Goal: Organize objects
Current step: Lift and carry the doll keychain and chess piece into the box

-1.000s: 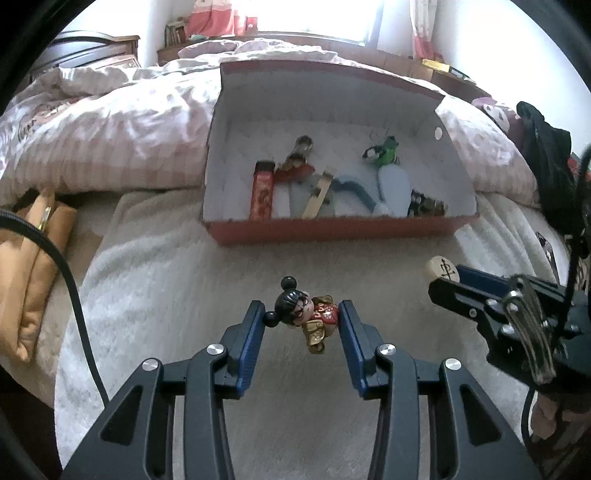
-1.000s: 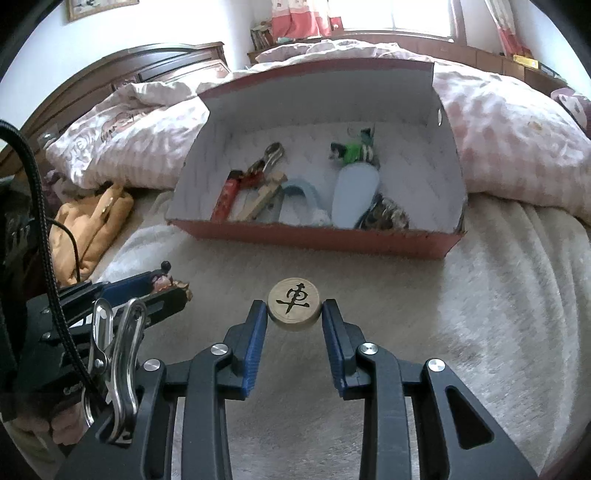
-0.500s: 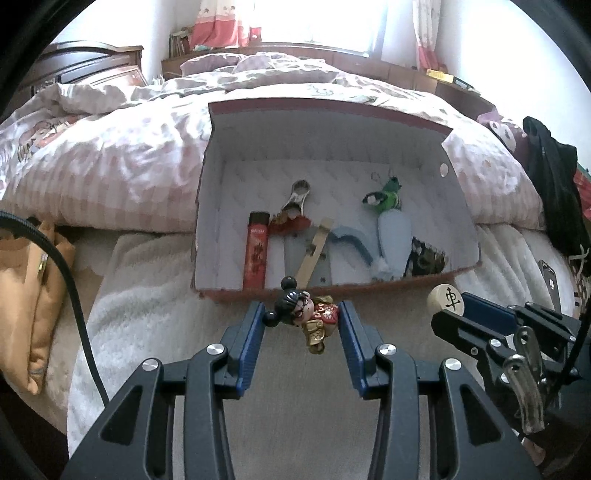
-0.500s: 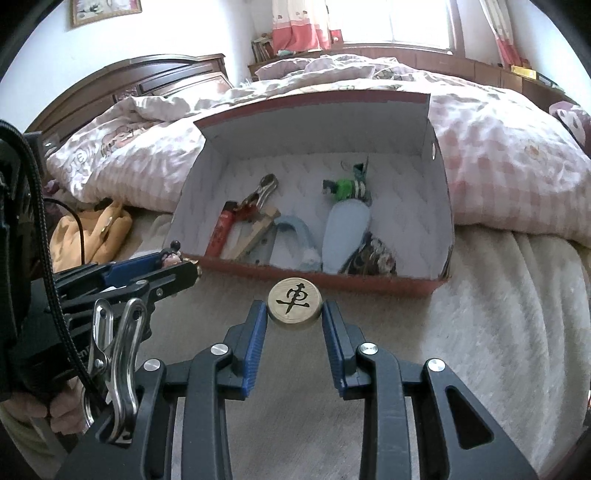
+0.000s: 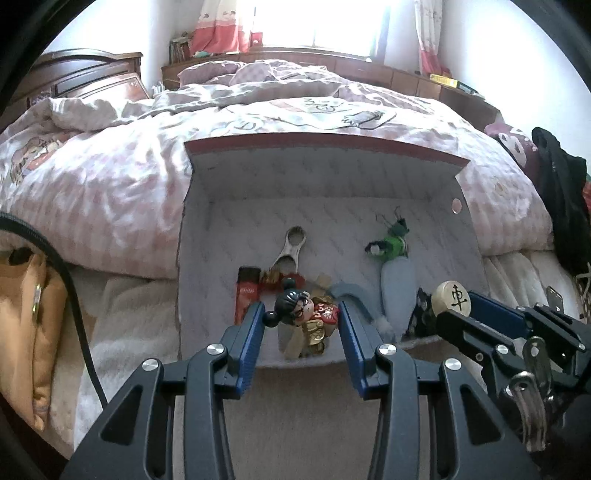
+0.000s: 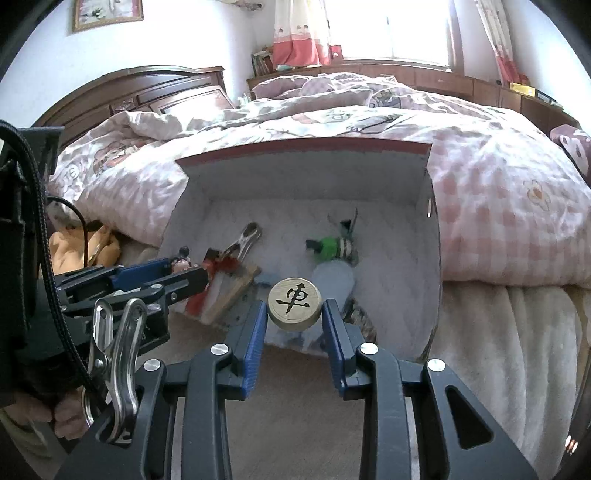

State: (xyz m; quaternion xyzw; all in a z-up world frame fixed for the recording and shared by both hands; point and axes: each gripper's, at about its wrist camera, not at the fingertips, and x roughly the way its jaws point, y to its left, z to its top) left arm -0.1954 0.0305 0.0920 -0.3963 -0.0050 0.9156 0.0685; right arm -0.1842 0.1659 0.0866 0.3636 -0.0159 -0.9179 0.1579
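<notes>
Carrying items to the open box (image 5: 192, 236) on the bed: left gripper (image 5: 301, 319) clamps a doll figurine (image 5: 303, 314), right gripper (image 6: 294, 312) clamps a wooden chess piece (image 6: 294, 304), both above the near rim; next, presumably, lowering inside and releasing.

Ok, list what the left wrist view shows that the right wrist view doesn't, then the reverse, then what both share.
Only the left wrist view: the red lighter in the box, and black clothing at the right of the bed.

Only the right wrist view: a framed picture on the wall, and a hand under the left tongs.

Both: the box, the green toy, the figurine held in the left tongs, the chess piece held in the right tongs, and the pink duvet.
</notes>
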